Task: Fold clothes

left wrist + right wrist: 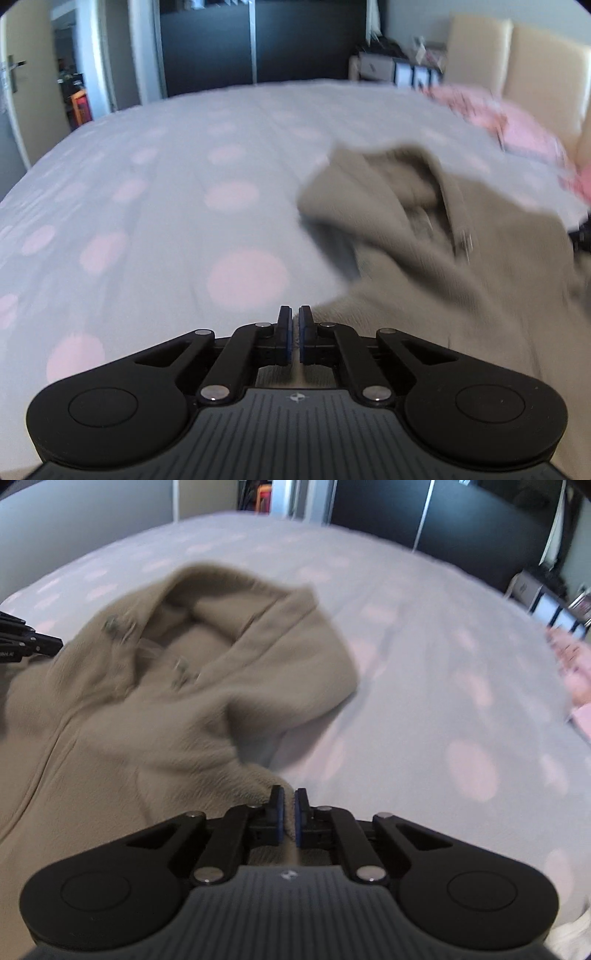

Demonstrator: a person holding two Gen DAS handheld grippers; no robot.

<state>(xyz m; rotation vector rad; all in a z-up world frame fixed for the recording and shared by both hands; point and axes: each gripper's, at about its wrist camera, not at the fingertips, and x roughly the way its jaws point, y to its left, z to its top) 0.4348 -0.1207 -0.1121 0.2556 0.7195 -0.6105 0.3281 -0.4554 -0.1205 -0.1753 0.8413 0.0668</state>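
Note:
A beige hooded sweatshirt (155, 709) lies on the bed with its hood (258, 627) pointing away and its front zip facing up. My right gripper (289, 805) is shut on the sweatshirt's edge just below the hood, and beige cloth shows between the blue pads. In the left wrist view the sweatshirt (443, 240) spreads to the right. My left gripper (295, 325) is shut on the sweatshirt's near edge, with a sliver of cloth pinched between its pads. The left gripper's black body (22, 638) also shows at the left edge of the right wrist view.
The bed cover (166, 206) is pale grey with pink dots and stretches far to the left and ahead. Pink clothing (517, 125) lies at the bed's right side, near cream upholstered panels (546, 66). A dark wardrobe (258, 44) stands beyond the bed.

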